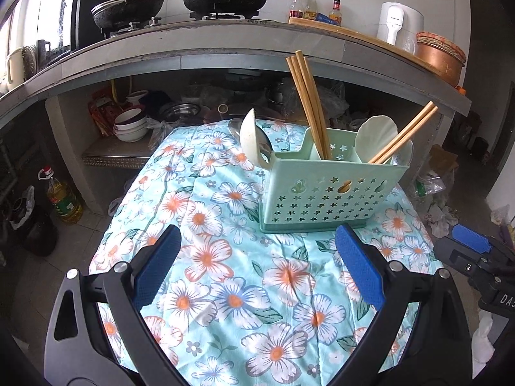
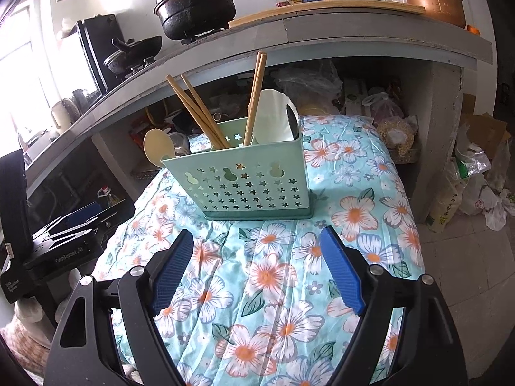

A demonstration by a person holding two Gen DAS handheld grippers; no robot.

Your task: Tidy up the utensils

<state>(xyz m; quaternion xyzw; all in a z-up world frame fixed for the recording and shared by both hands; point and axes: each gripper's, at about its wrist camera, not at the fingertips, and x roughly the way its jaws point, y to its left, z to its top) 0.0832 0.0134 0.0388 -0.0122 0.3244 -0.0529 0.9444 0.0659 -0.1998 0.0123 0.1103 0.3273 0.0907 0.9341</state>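
Observation:
A mint green utensil caddy (image 1: 331, 193) with star holes stands on the floral cloth (image 1: 225, 273). It holds wooden chopsticks (image 1: 307, 103) in the middle, more chopsticks (image 1: 405, 135) and a white spoon (image 1: 376, 132) at the right, and a white spoon with a metal spoon (image 1: 254, 138) at the left. My left gripper (image 1: 257, 257) is open and empty in front of the caddy. In the right wrist view the caddy (image 2: 251, 186) holds chopsticks (image 2: 199, 112) and spoons (image 2: 273, 119). My right gripper (image 2: 257, 254) is open and empty, short of the caddy.
A stone counter (image 1: 225, 41) behind carries pots, bottles and a copper pot (image 1: 441, 58). Bowls (image 1: 128, 125) sit under it. An oil bottle (image 1: 64, 199) stands on the floor at the left. Bags (image 2: 473, 186) lie on the floor at the right.

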